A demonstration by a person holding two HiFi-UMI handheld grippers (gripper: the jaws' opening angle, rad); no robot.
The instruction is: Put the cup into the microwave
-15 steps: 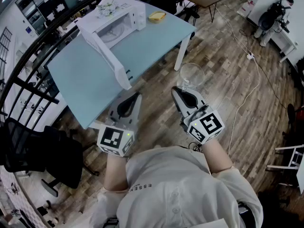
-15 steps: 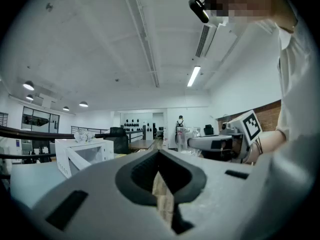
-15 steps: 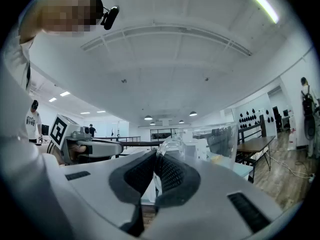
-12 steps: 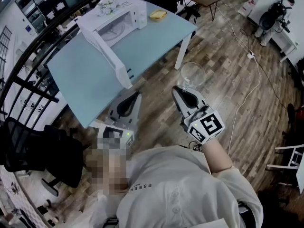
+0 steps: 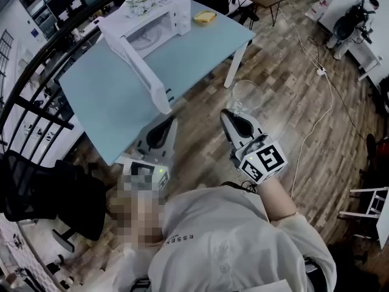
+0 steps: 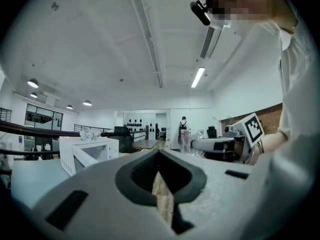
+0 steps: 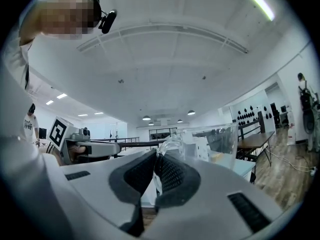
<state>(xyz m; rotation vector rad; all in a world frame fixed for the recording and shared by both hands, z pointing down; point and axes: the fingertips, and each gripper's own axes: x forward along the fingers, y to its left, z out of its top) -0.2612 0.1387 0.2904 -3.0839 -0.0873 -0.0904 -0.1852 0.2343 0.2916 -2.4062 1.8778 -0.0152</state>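
A clear glass cup (image 5: 245, 95) hangs in the air over the wooden floor, to the right of the table's near corner. My right gripper (image 5: 230, 113) is shut on its handle, and the right gripper view shows the cup (image 7: 212, 144) upright just past the closed jaws. My left gripper (image 5: 172, 120) is beside it at the left, shut and empty, near the table edge. The white microwave (image 5: 152, 32) stands at the far side of the light blue table (image 5: 103, 96). Its door (image 5: 138, 69) swings wide open toward me. The left gripper view shows the microwave (image 6: 85, 151) ahead on the left.
A yellow object (image 5: 205, 17) lies on the table right of the microwave, and something crumpled and white (image 5: 138, 6) sits on top of it. A black chair (image 5: 36, 190) and a railing (image 5: 36, 72) are on the left. Cables (image 5: 316, 72) cross the floor on the right.
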